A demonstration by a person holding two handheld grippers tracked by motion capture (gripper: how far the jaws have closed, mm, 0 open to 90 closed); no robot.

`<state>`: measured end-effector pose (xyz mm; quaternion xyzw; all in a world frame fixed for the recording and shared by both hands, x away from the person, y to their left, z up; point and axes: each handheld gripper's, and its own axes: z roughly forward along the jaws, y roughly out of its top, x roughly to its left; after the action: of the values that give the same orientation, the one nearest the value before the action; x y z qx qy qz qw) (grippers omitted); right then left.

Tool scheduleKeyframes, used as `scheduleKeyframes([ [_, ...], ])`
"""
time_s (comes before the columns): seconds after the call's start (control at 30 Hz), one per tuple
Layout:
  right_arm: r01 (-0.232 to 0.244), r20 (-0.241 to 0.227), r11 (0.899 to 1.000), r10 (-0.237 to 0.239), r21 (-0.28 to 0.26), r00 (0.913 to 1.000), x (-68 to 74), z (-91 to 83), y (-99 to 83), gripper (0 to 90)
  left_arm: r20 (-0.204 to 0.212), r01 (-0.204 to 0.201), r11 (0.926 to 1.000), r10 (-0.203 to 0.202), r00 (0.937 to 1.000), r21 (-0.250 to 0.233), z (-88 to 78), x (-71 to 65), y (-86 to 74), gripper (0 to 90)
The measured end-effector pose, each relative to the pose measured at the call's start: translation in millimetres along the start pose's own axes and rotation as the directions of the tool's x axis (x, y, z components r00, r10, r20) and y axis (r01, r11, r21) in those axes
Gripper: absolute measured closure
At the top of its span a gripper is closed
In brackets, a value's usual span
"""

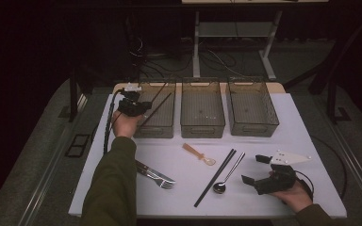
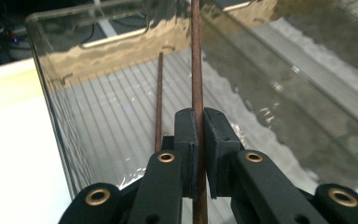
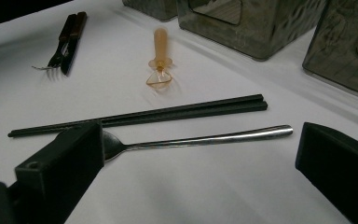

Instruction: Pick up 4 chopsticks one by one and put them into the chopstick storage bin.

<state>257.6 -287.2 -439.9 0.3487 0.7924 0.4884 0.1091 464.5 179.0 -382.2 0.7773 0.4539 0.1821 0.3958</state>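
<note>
My left gripper [image 1: 140,107] is at the near left corner of the left clear bin [image 1: 162,128], shut on a thin brown chopstick [image 1: 159,106] that slants over the bin. In the left gripper view the pads [image 2: 189,135] pinch that chopstick [image 2: 196,65], and a second brown chopstick [image 2: 159,98] lies inside the bin [image 2: 56,116]. My right gripper [image 1: 255,169] rests open near the table's front right. Between its wide jaws [image 3: 200,177] lies a metal spoon [image 3: 200,138], untouched, with a pair of black chopsticks [image 3: 144,114] just beyond it.
Three clear bins stand in a row at the back: left, middle [image 1: 202,123] and right [image 1: 252,125]. On the white tabletop [image 1: 179,197] lie an orange plastic spoon [image 1: 199,154], a fork and knife [image 1: 155,175], the black chopsticks [image 1: 215,178] and the metal spoon [image 1: 228,175].
</note>
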Motion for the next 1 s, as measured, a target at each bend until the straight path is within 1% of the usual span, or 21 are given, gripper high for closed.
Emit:
scheduleKeyframes([
  [0.03,-0.001,0.000,1.000,0.001,0.000,1.0000,0.0,-0.3,0.0,1.2,-0.009,-0.002,0.9999,0.002,1.0000,0.011,1.7,1.2,-1.0,84.0],
  [0.13,0.000,0.001,1.000,0.000,-0.001,1.0000,0.1,-0.7,-0.1,1.2,-0.015,0.010,0.9995,-0.009,0.9998,0.029,5.9,3.5,-4.0,84.0],
  [0.17,-0.001,0.001,1.000,0.001,-0.003,1.0000,0.2,-0.7,-0.2,1.2,-0.018,0.004,0.9993,-0.003,0.9998,0.038,6.7,4.1,-4.7,84.0],
  [0.27,-0.001,0.000,1.000,0.001,-0.001,1.0000,0.2,-0.5,-0.1,1.2,-0.020,0.002,0.9985,-0.001,0.9998,0.054,9.4,4.4,-6.6,84.0],
  [0.43,0.000,0.001,1.000,0.000,-0.003,1.0000,0.4,-0.7,-0.1,1.2,-0.029,-0.007,0.9966,0.010,0.9995,0.082,13.6,2.3,-7.9,83.9],
  [0.53,0.000,0.001,1.000,0.000,-0.002,1.0000,0.4,-1.0,-0.3,1.2,-0.035,-0.007,0.9940,0.011,0.9993,0.109,15.9,1.8,-9.2,83.8],
  [0.63,0.000,0.002,1.000,0.000,-0.003,1.0000,0.4,-1.1,-0.3,1.2,-0.042,-0.020,0.9918,0.025,0.9988,0.126,17.3,0.6,-9.5,83.7],
  [0.73,0.000,0.002,1.000,0.000,-0.003,1.0000,0.4,-1.3,-0.3,1.2,-0.048,-0.015,0.9917,0.022,0.9986,0.128,17.4,0.4,-9.3,83.0],
  [0.83,0.001,0.000,1.000,-0.001,-0.003,1.0000,0.5,-1.4,-0.2,1.2,-0.051,-0.019,0.9920,0.026,0.9984,0.125,17.5,-0.3,-9.2,78.5],
  [0.9,0.003,0.000,1.000,-0.003,-0.003,1.0000,0.5,-1.3,-0.3,1.2,-0.050,-0.011,0.9928,0.017,0.9986,0.120,17.5,-0.7,-9.1,75.4],
  [1.0,0.002,0.000,1.000,-0.002,-0.005,1.0000,0.7,-1.5,-0.3,1.2,-0.049,-0.012,0.9937,0.017,0.9986,0.112,16.2,-1.3,-8.7,71.6],
])
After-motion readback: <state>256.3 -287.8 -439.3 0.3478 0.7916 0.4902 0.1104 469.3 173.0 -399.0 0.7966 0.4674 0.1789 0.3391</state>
